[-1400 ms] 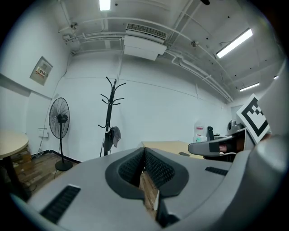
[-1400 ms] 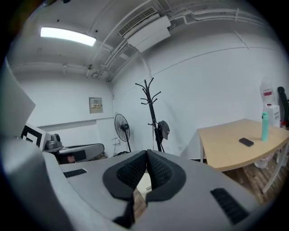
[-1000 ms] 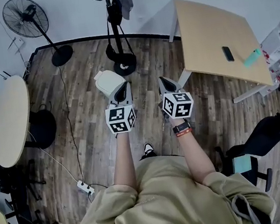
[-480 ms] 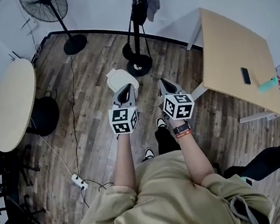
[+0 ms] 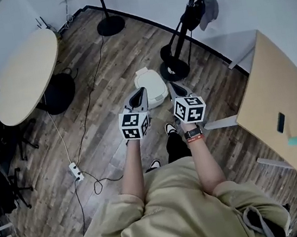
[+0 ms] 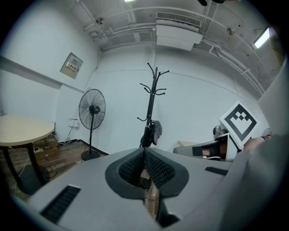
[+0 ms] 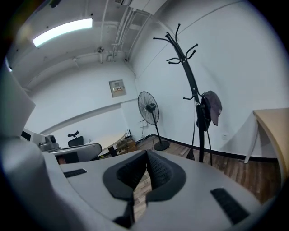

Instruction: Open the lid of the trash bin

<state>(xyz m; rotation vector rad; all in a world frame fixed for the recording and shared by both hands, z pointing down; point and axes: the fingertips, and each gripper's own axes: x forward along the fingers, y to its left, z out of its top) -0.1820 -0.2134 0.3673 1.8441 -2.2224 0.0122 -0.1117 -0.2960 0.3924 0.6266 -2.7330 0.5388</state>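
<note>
The white trash bin (image 5: 151,86) stands on the wood floor in the head view, its lid down. My left gripper (image 5: 137,95) hovers over the bin's near left edge, well above it. My right gripper (image 5: 177,90) is held just to the bin's right. In the left gripper view the left gripper (image 6: 144,155) has its pads pressed together with nothing between them. The right gripper (image 7: 146,157) looks the same in its own view. Both gripper views point level across the room, so the bin does not appear in them.
A coat stand (image 5: 183,31) with a grey cap stands just beyond the bin, its round base (image 5: 174,69) close to it. A fan base (image 5: 111,25), a round table (image 5: 24,75), a black stool (image 5: 59,93), a square table (image 5: 277,97) and a power strip (image 5: 75,171) with cable surround it.
The person has stepped forward and turned; the bin now lies right under the gripper tips instead of ahead and to the left. Both grippers stay shut.
</note>
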